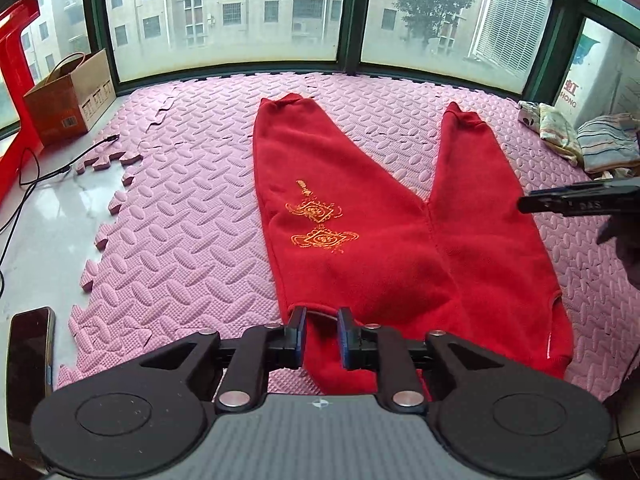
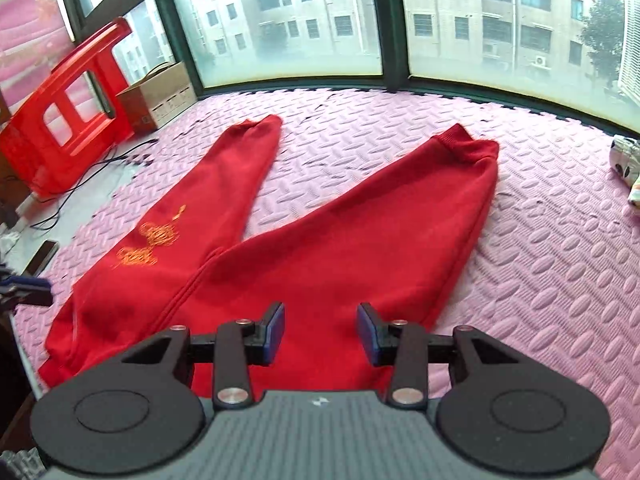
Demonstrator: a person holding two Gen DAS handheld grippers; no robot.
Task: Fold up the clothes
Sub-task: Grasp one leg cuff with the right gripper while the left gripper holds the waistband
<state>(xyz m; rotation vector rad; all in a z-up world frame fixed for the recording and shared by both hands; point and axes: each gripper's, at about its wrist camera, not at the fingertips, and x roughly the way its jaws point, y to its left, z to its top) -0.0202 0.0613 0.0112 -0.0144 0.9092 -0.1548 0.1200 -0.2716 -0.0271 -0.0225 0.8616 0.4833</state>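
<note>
Red trousers (image 1: 360,240) lie legs-far, waistband near – left gripper (image 1: 322,338) slightly apart over it; right gripper (image 2: 320,334) apart, empty.

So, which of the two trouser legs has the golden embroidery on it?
The leg on the left in both views, nearer the red stool. It carries the gold pattern; the other leg is plain red.
</note>
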